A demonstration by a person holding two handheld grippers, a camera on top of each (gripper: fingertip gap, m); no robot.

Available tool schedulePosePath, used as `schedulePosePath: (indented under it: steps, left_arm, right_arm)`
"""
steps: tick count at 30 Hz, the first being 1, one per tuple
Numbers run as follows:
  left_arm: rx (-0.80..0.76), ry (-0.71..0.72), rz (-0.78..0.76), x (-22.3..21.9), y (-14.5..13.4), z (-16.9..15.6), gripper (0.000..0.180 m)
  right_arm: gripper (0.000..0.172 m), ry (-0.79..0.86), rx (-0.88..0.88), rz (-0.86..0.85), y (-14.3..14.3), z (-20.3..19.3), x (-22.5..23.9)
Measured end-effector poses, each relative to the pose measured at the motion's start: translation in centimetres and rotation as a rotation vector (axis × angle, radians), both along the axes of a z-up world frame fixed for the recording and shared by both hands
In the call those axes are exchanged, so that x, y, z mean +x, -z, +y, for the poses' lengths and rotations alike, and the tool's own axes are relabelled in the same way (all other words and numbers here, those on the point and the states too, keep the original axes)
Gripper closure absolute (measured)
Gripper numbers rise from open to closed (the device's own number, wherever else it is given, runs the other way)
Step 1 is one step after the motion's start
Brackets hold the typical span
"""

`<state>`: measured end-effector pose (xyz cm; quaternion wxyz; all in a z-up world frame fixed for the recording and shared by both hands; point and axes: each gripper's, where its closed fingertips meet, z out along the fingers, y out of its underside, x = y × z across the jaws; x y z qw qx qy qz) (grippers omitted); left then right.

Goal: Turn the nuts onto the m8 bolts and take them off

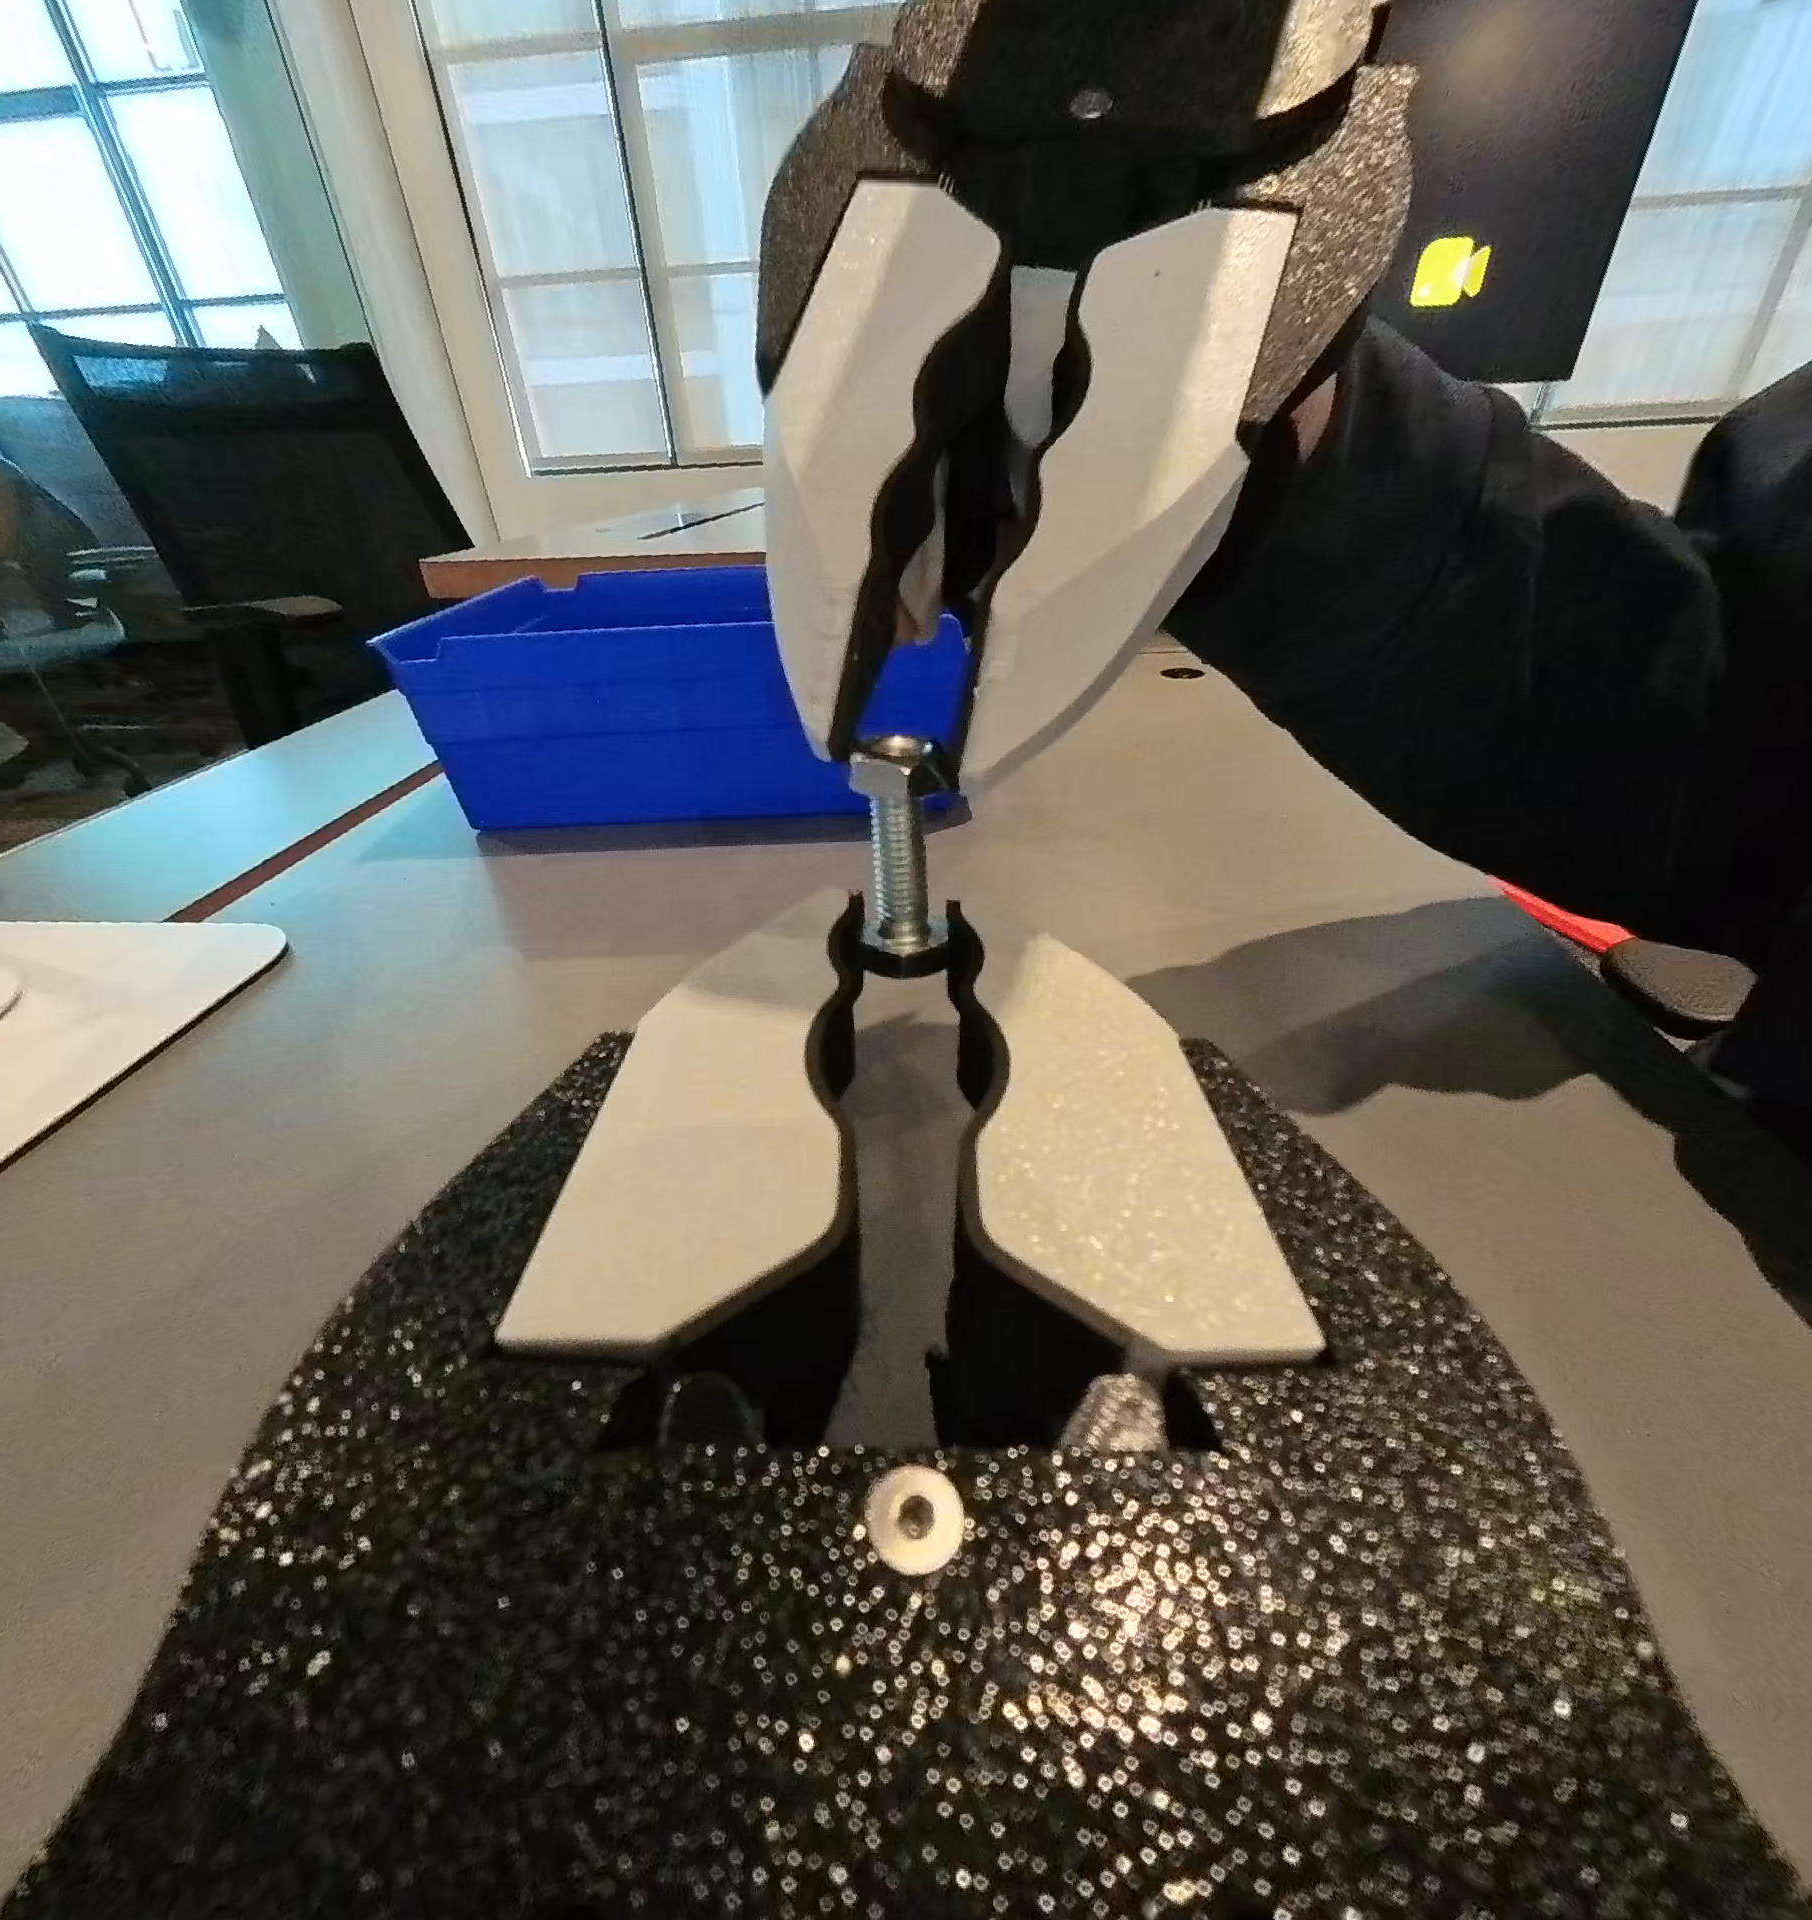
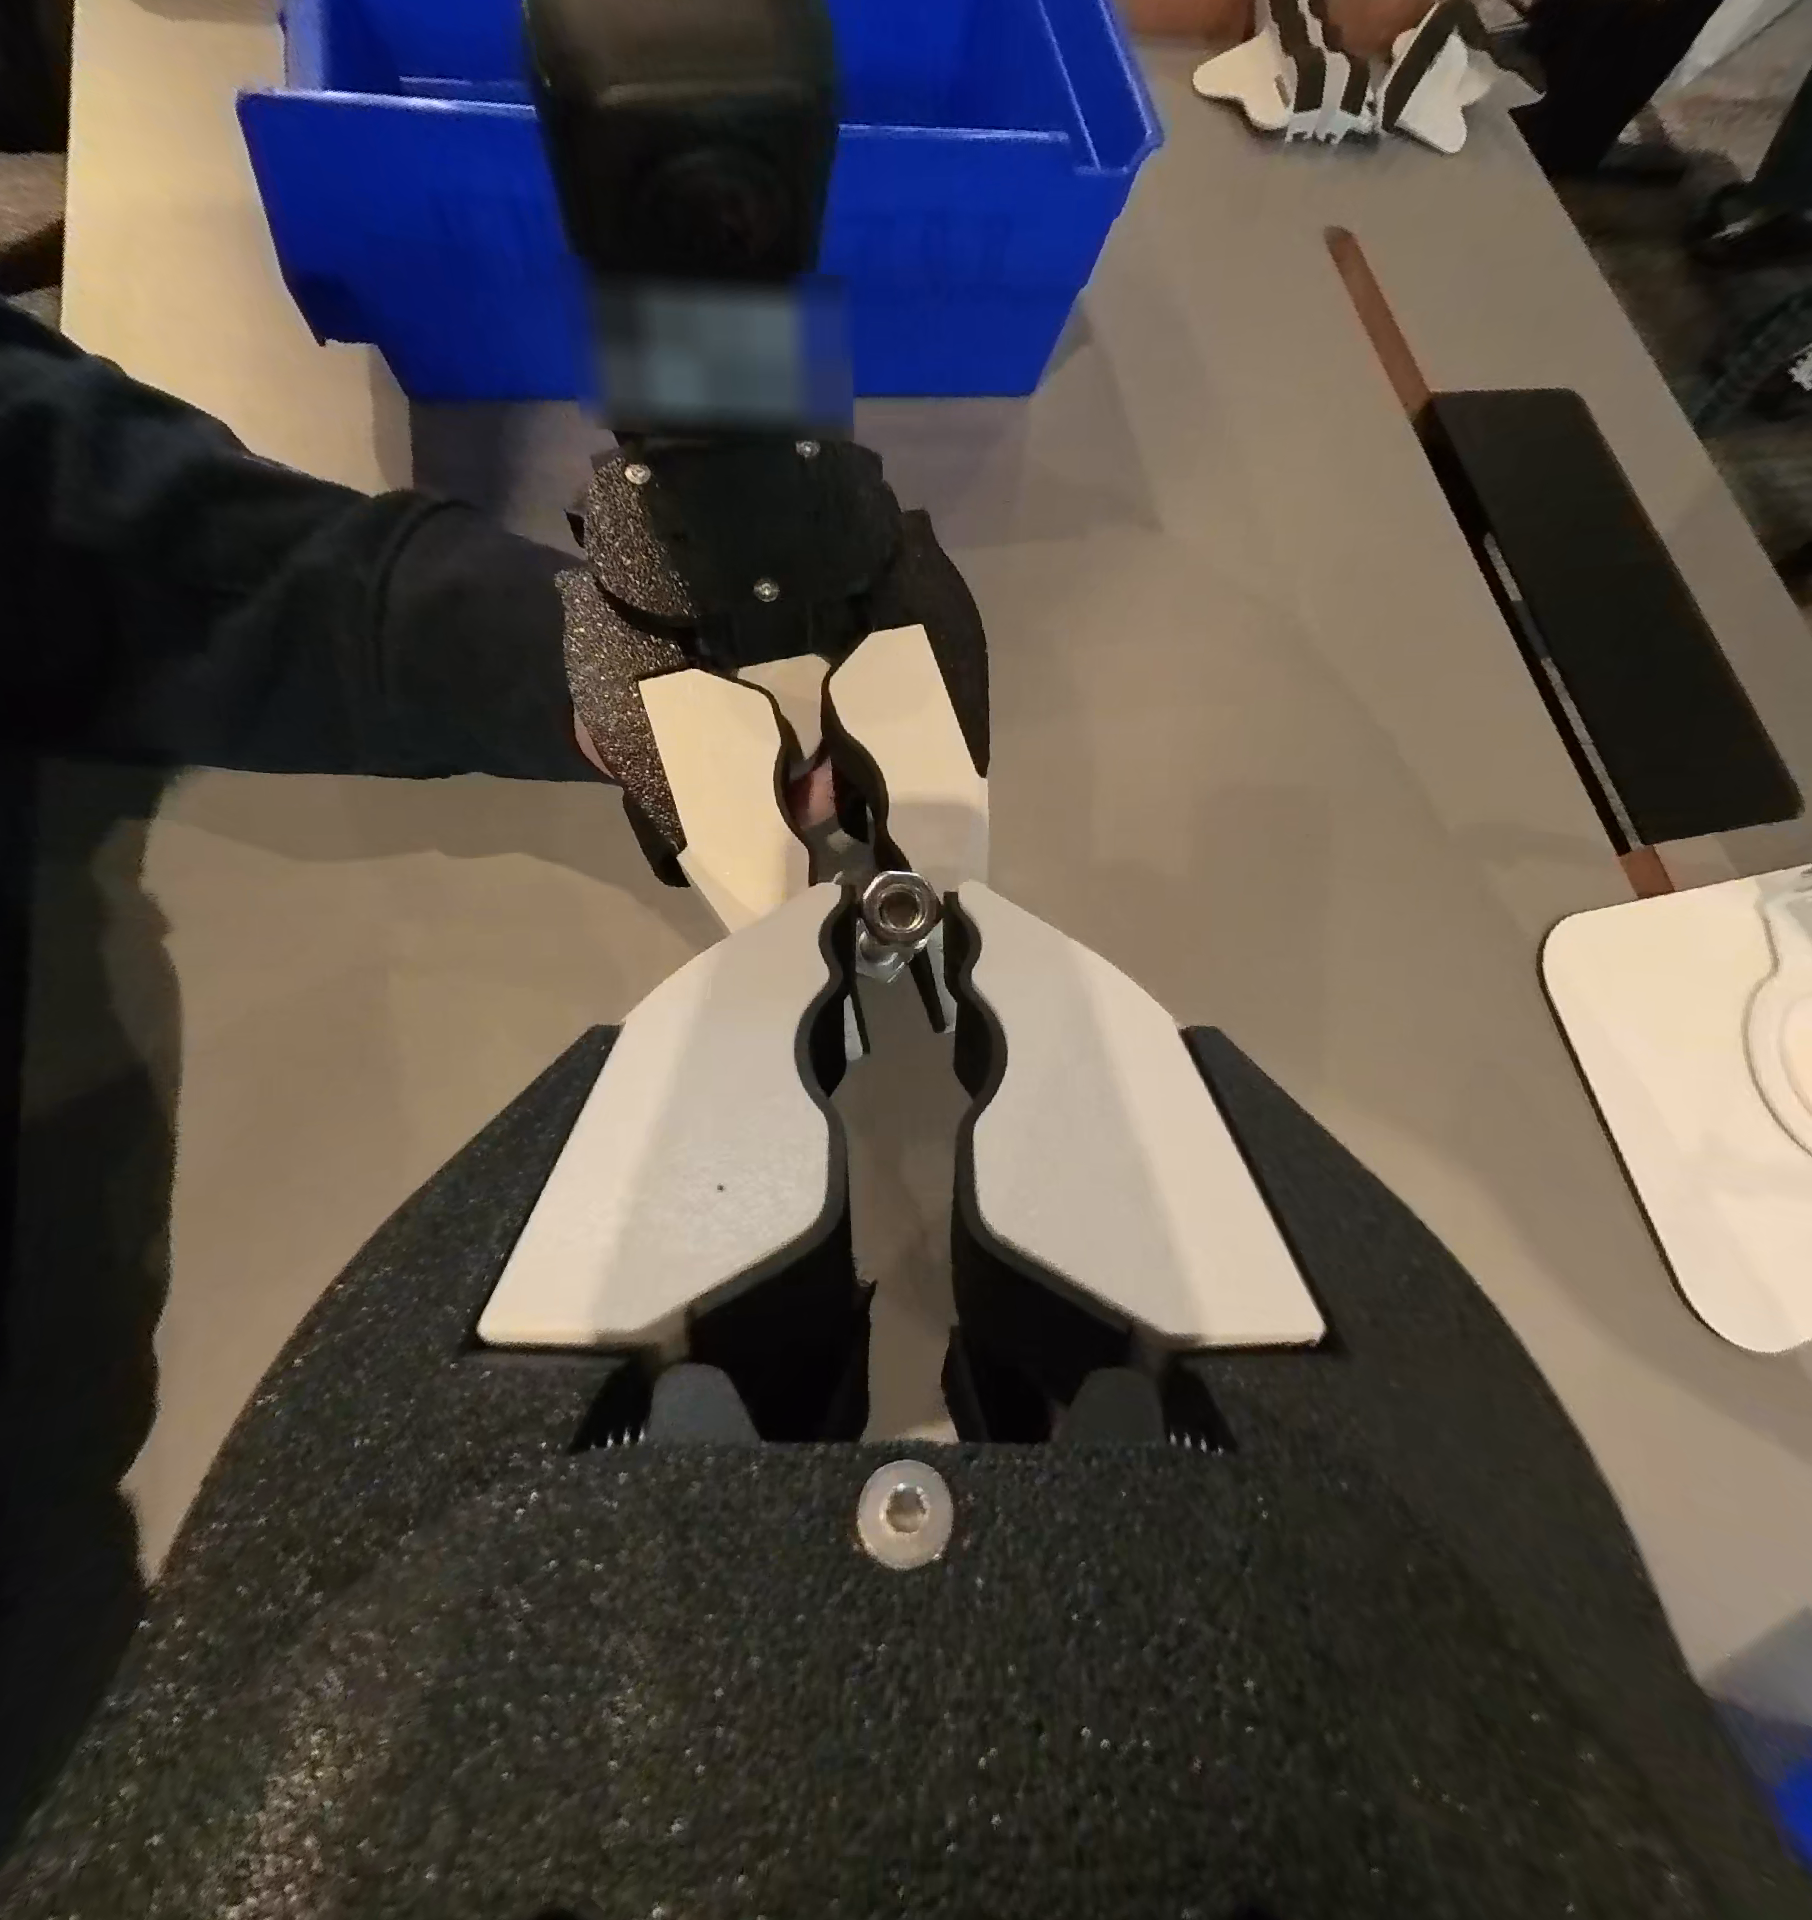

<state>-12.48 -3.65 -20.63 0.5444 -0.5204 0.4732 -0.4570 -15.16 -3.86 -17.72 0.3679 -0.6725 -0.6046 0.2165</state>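
Note:
A silver bolt stands upright above the grey table. My left gripper is shut on its hex head at the bottom end, and the pads press on both sides. My right gripper comes down from above and is shut on a silver nut that sits on the bolt's upper end. In the right wrist view the nut shows end-on between the right gripper's tips, with the bolt's tip in its hole. The left gripper's fingers reach in from the far side, below the nut.
A blue bin stands behind the grippers and also shows in the right wrist view. A white board lies at the left. A black flat pad lies on the table. A person's dark sleeves hold the grippers. Only a small space, under 4 cm, lies between the two pairs of fingers.

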Motion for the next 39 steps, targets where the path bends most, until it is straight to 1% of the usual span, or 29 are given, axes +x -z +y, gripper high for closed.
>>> schedulePosePath:
  steps: [2,5,8,9,12,14,16,18,23,27,32,35,39]
  left_arm:
    - [-0.003,0.000,0.004,0.0,0.1,0.0,0.166]
    - [-0.009,0.004,0.005,0.1,0.1,0.0,0.166]
    - [-0.016,-0.001,0.014,0.2,0.3,0.1,0.166]
    - [-0.018,-0.001,0.013,0.2,0.3,0.1,0.166]
    - [-0.022,-0.009,0.003,0.1,0.2,0.2,0.166]
    - [-0.026,-0.021,-0.013,-0.1,0.0,0.4,0.166]
    - [-0.028,-0.036,-0.025,-0.3,-0.1,0.7,0.166]
    - [-0.028,-0.042,-0.032,-0.4,-0.2,0.8,0.166]
    - [-0.024,-0.043,-0.023,-0.3,-0.1,0.8,0.166]
    - [-0.019,-0.042,-0.019,-0.3,0.0,0.7,0.166]
    - [-0.022,-0.048,-0.017,-0.4,0.1,0.9,0.166]
    - [-0.026,-0.040,-0.015,-0.3,0.1,0.8,0.166]
    - [-0.021,-0.020,-0.001,0.0,0.3,0.5,0.166]
  right_arm:
    - [0.156,0.002,-0.002,0.002,0.1,0.0,0.0]
    - [0.145,-0.002,0.003,0.033,-0.2,0.1,-0.1]
    - [0.138,0.002,0.001,0.106,-0.9,0.1,-0.1]
    - [0.134,0.012,0.012,0.147,-1.3,0.3,0.0]
    - [0.132,0.046,0.037,0.320,-2.0,0.4,0.1]
    - [0.130,0.082,0.068,0.421,-1.8,0.4,0.2]
    - [0.121,0.104,0.106,0.503,-1.5,0.1,0.0]
    - [0.121,0.108,0.152,0.557,-1.2,-0.4,-0.3]
    - [0.123,0.118,0.188,0.617,-1.0,-0.6,-0.3]
    - [0.122,0.110,0.126,0.624,-0.4,-0.5,-0.3]
    - [0.129,0.099,0.086,0.607,0.2,-0.6,0.4]
    - [0.125,0.107,0.061,0.664,-0.5,-0.3,0.9]
    - [0.121,0.084,0.047,0.630,0.0,-0.3,-0.1]
